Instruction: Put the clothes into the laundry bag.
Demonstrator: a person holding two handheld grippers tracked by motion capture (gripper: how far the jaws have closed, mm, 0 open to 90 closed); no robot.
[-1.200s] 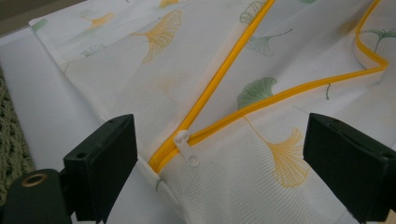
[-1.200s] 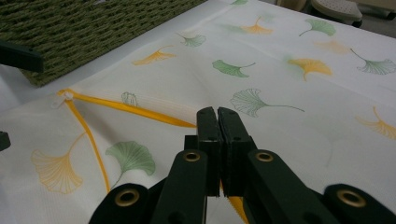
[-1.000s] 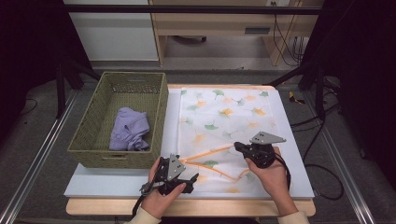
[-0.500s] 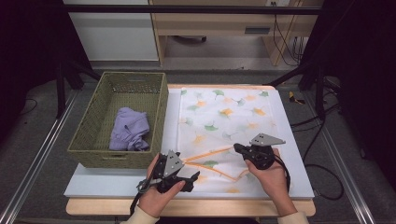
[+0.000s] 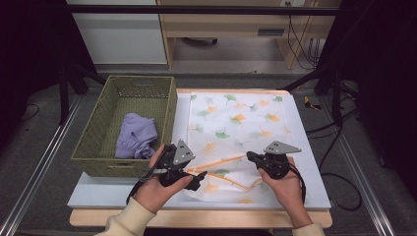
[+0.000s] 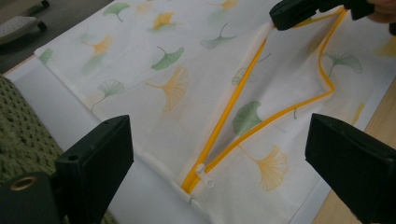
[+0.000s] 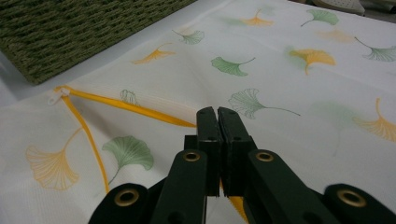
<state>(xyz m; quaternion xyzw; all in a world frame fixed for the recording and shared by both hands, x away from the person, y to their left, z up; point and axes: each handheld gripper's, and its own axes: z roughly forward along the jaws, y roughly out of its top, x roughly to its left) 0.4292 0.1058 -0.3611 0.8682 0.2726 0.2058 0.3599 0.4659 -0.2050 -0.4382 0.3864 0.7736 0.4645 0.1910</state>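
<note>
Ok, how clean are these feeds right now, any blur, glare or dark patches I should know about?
High view: the table is evenly lit, the surroundings fall to black, no glare. Left gripper view: the zip bag is fairly sharp, the open left gripper is soft up close. Right gripper view: the right gripper, shut on the yellow zip edge, is crisp; the basket is softer.

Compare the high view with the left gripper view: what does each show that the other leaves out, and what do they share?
High view alone: the purple cloth lying inside the green wicker basket, both hands, and the left gripper. Left gripper view alone: the white zipper pull at the closed end of the yellow zipper, and that gripper's own jaws standing wide apart. Both: the ginkgo-print laundry bag, its zipper open, with the right gripper shut on the raised edge.
</note>
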